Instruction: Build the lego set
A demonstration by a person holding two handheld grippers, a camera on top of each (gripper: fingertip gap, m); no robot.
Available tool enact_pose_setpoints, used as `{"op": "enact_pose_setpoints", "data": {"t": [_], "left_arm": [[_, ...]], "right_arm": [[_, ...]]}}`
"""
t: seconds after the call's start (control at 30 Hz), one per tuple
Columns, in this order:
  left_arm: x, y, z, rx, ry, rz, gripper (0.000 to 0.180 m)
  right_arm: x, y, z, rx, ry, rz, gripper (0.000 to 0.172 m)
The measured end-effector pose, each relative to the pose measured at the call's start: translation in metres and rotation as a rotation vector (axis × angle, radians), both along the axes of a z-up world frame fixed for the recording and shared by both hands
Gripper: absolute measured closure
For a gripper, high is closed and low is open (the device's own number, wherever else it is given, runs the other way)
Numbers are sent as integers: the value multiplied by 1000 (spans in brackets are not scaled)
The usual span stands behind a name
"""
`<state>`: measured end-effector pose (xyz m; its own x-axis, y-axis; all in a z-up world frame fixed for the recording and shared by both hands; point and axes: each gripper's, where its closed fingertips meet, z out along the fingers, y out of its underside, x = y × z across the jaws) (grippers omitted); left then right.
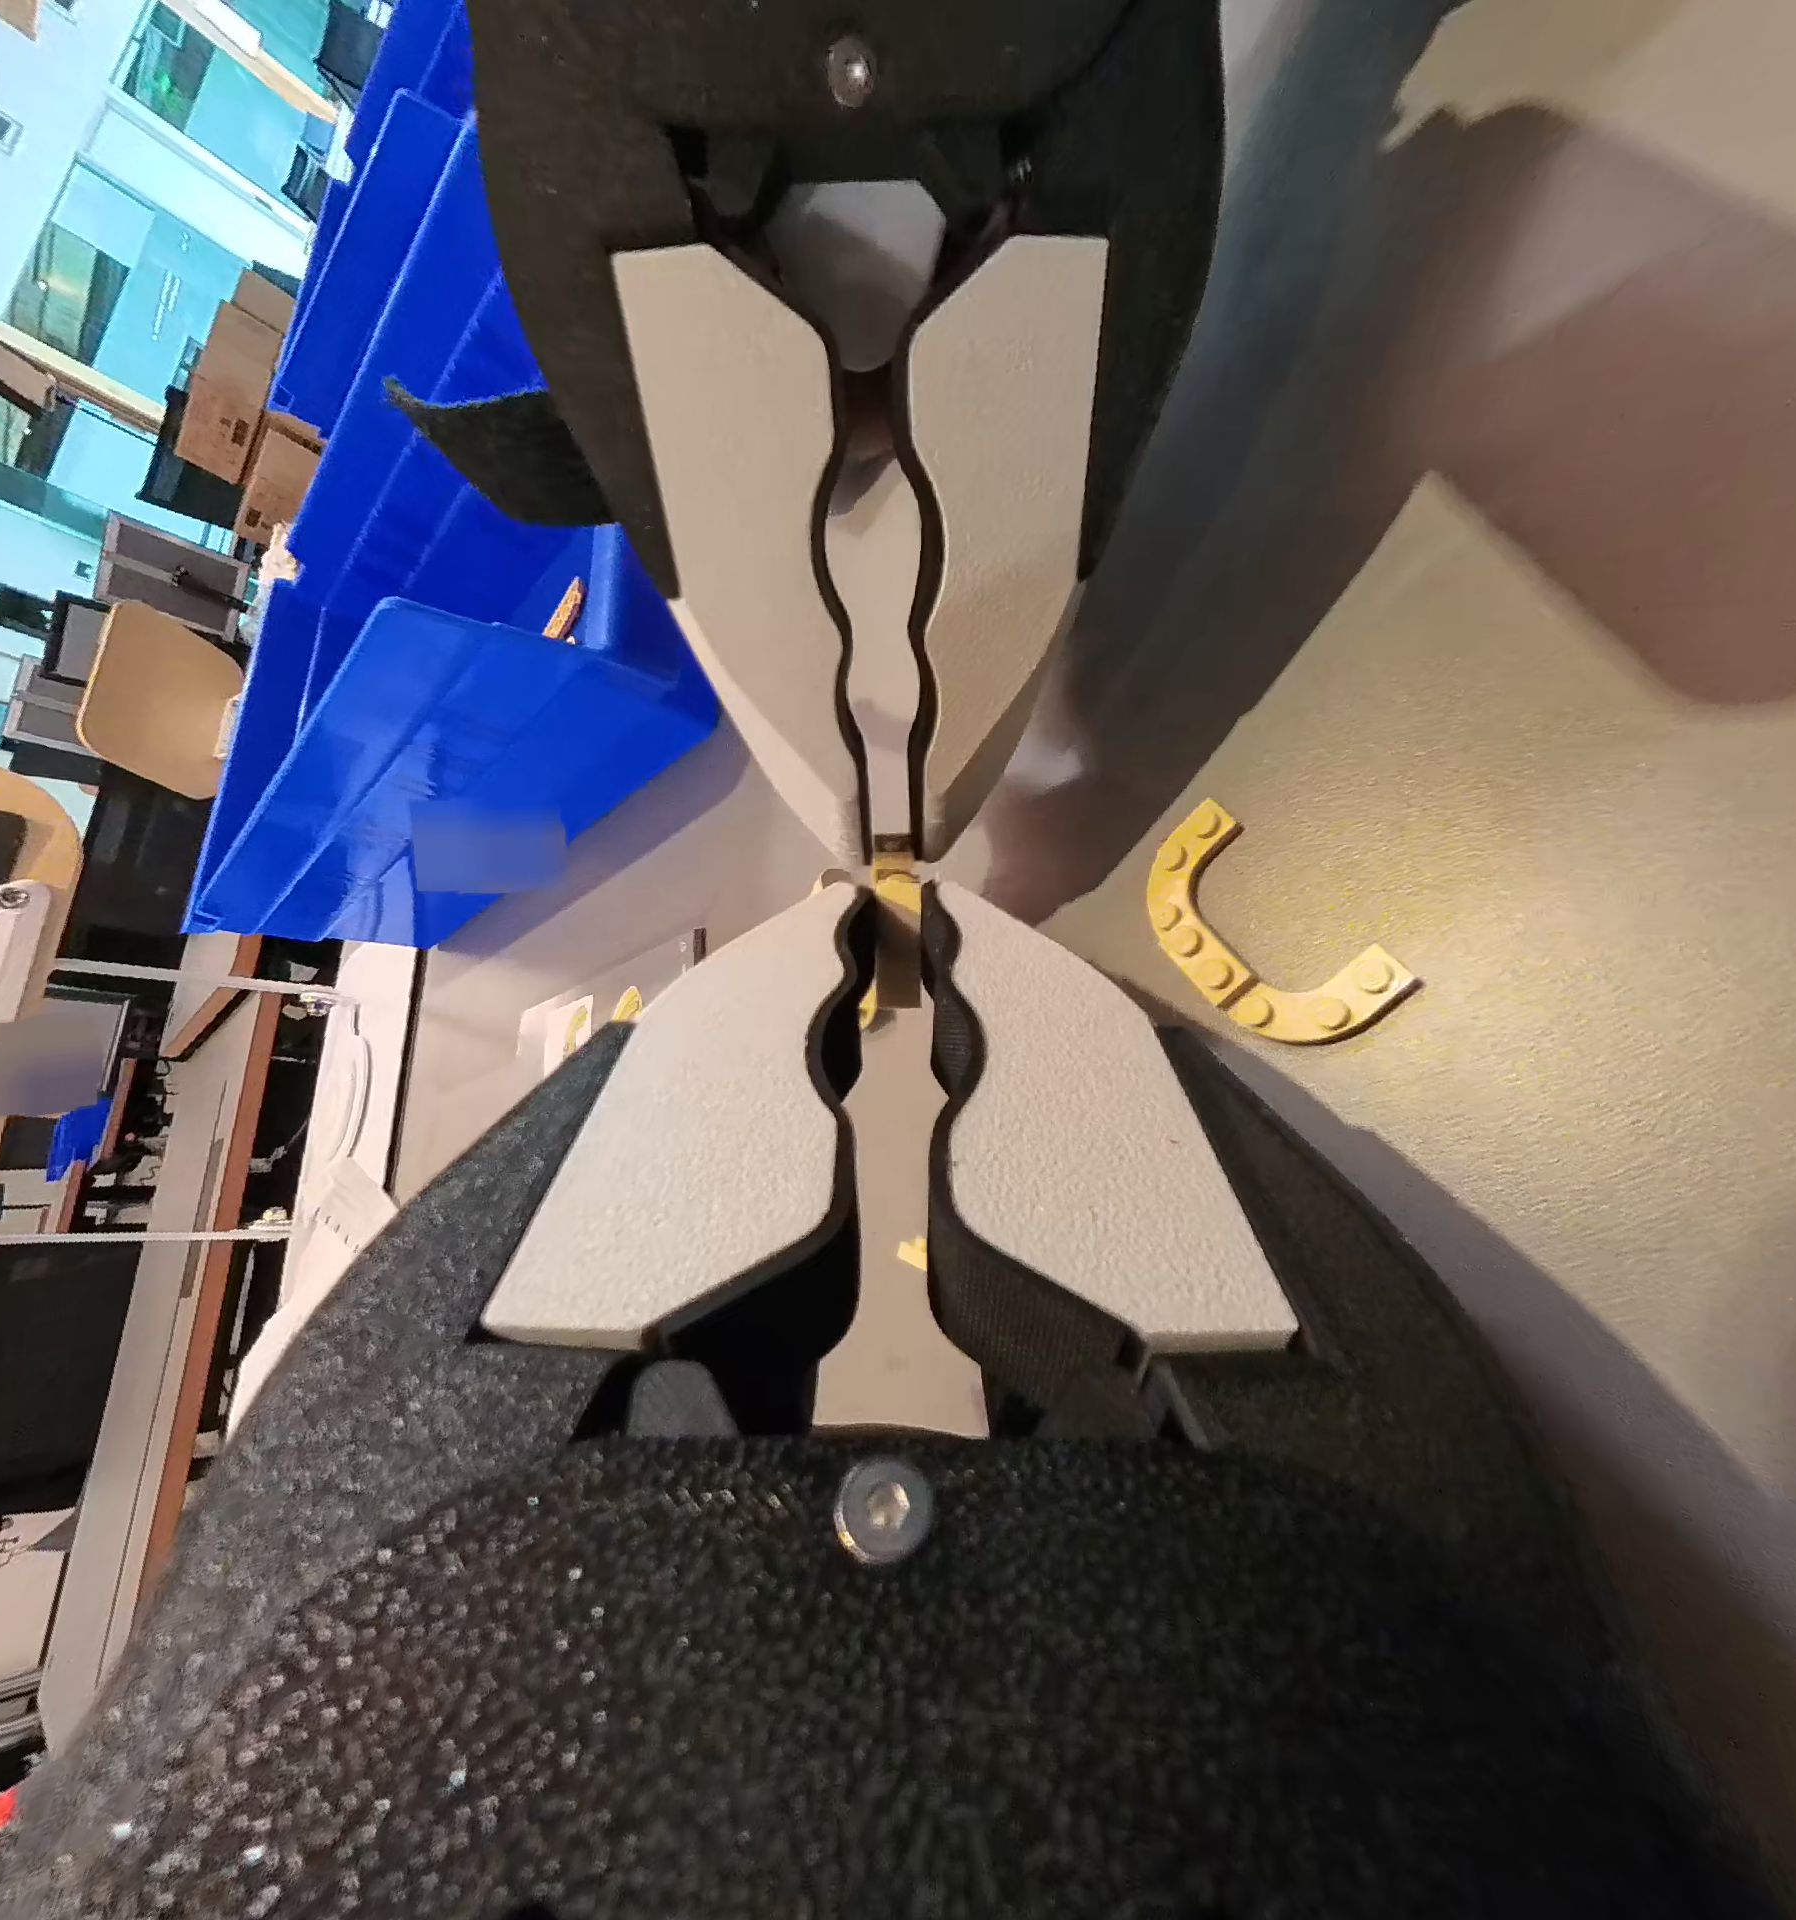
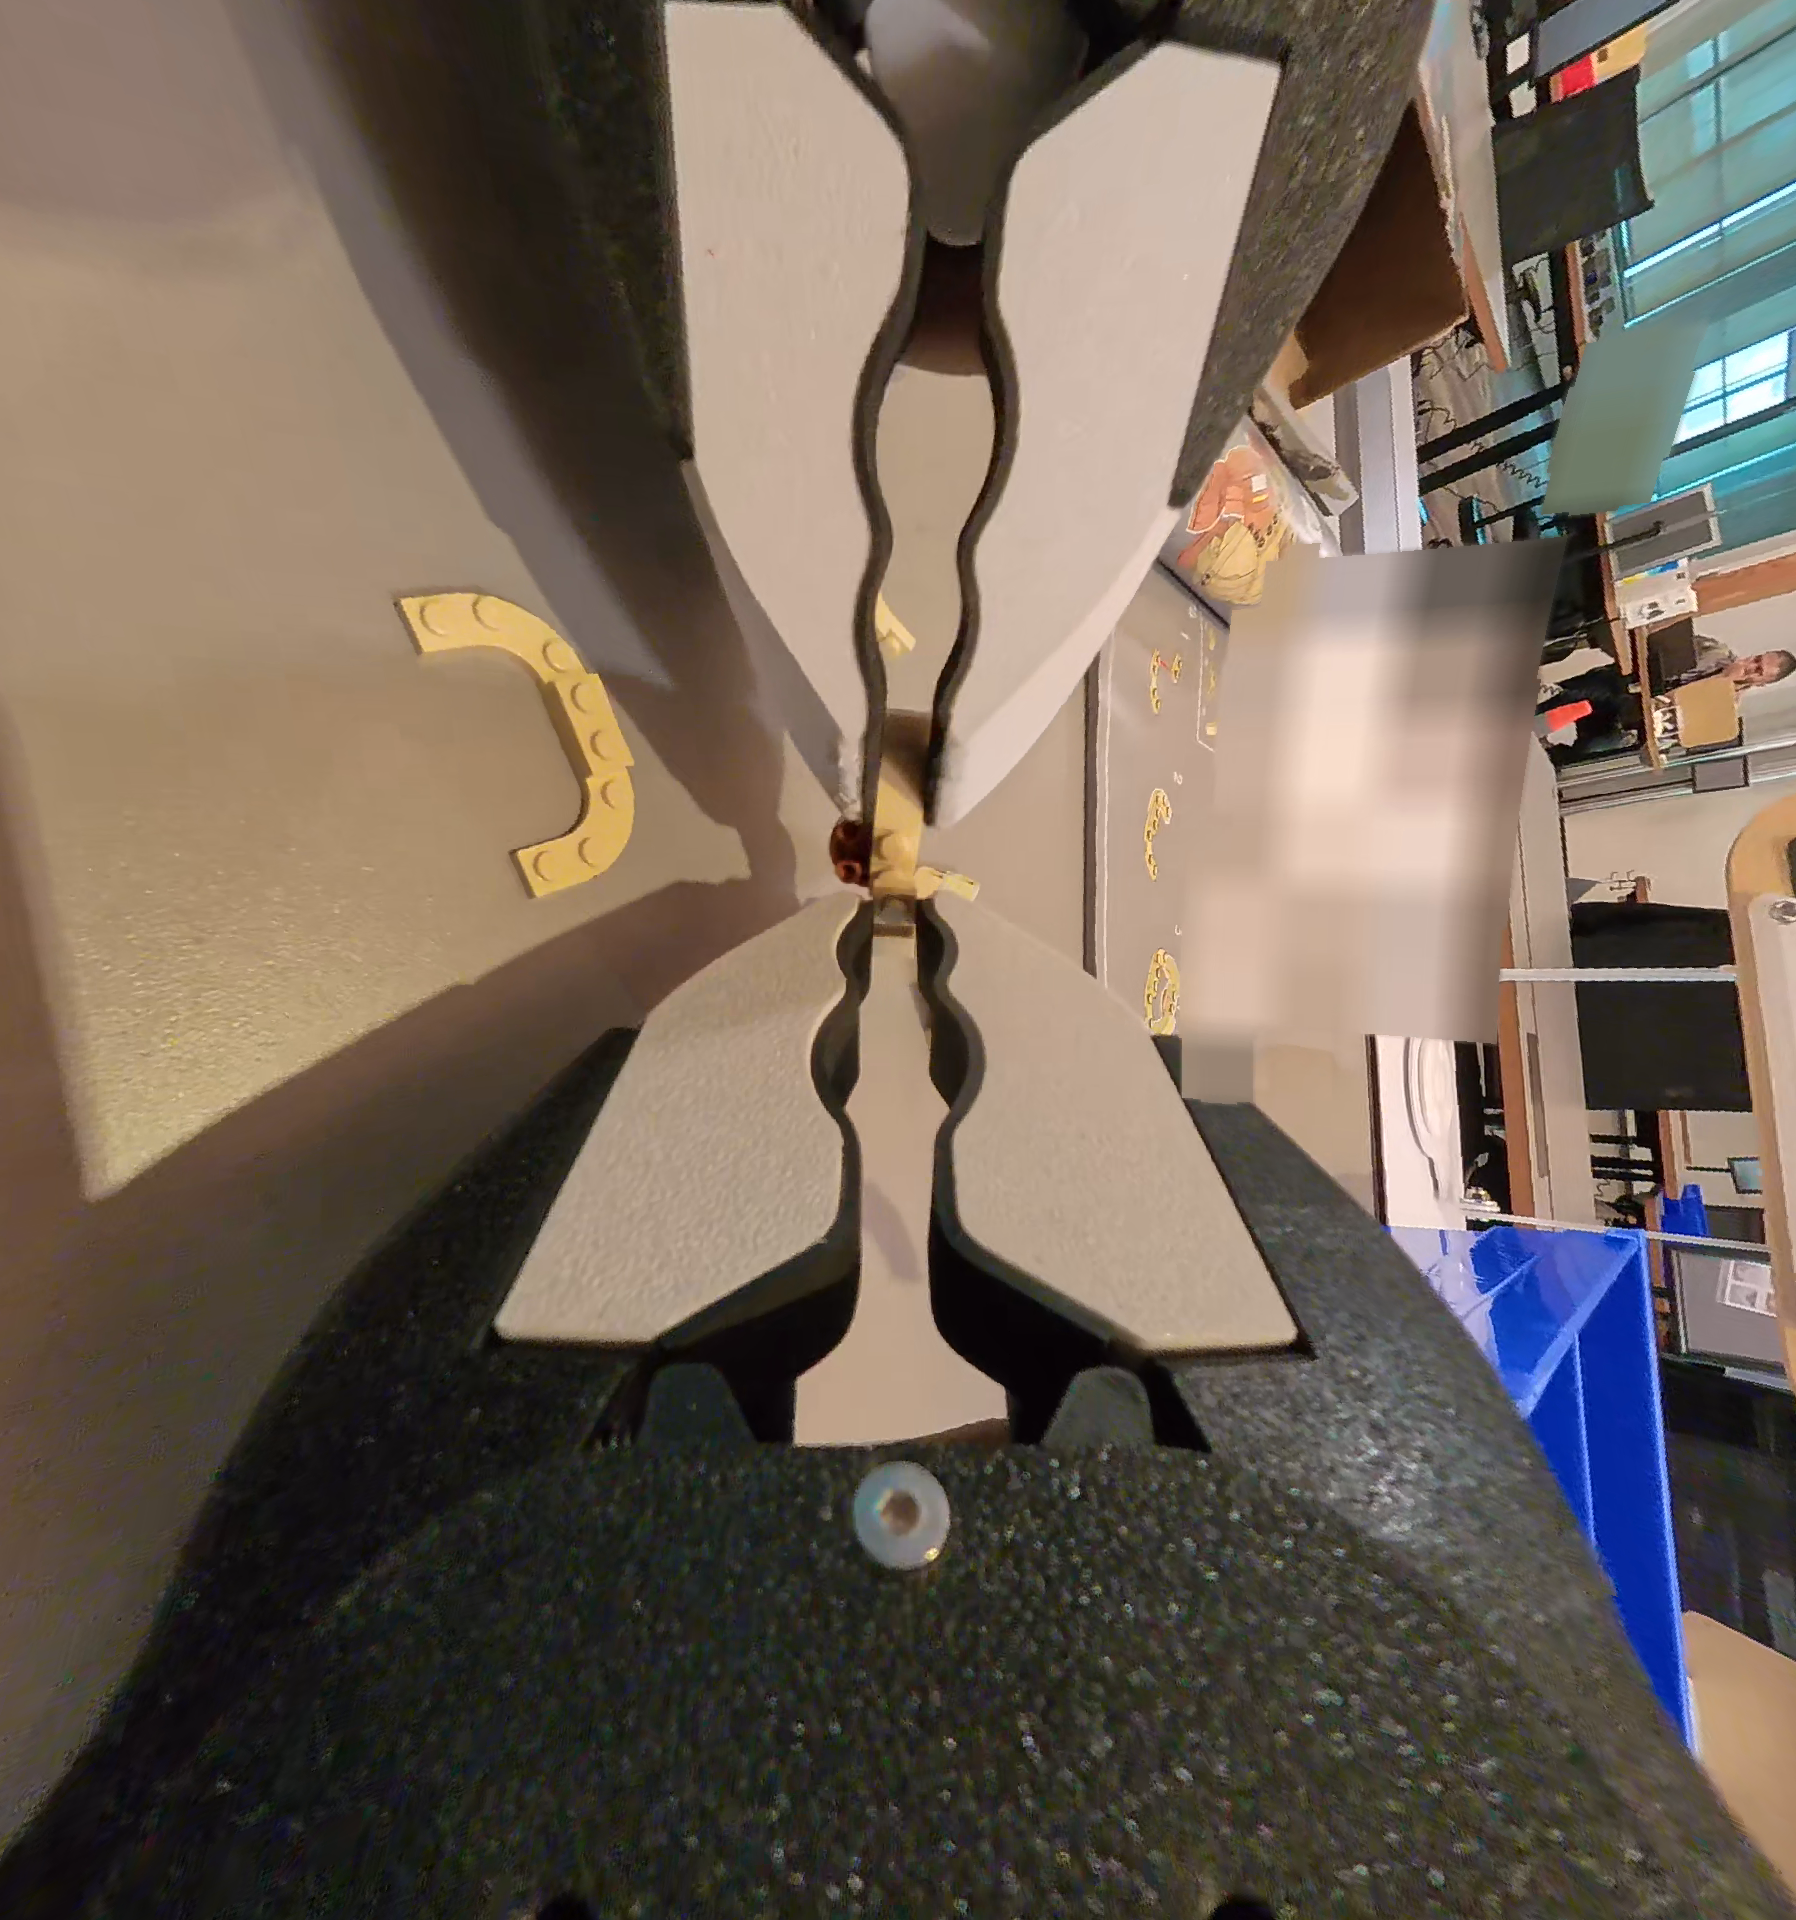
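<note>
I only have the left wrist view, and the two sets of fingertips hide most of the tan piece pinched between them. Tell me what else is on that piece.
Observer: In the right wrist view, a small brown round bit sits against one side of the tan piece. It is right where the left gripper and the right gripper meet tip to tip.
Operator: Now give me the opposite side.
Observer: A thin pale prong sticks out sideways there, clear of both sets of fingers.
</note>
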<state>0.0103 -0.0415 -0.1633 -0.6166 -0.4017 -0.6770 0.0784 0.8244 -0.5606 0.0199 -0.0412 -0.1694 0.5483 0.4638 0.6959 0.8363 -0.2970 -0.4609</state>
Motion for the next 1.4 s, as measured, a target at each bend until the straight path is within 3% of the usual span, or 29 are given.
{"op": "enact_pose_setpoints", "data": {"t": [1.4], "left_arm": [[-9,-11,19,-31,-111,-96,173]], "right_arm": [[-10,0,16,136,-59,43,164]]}}
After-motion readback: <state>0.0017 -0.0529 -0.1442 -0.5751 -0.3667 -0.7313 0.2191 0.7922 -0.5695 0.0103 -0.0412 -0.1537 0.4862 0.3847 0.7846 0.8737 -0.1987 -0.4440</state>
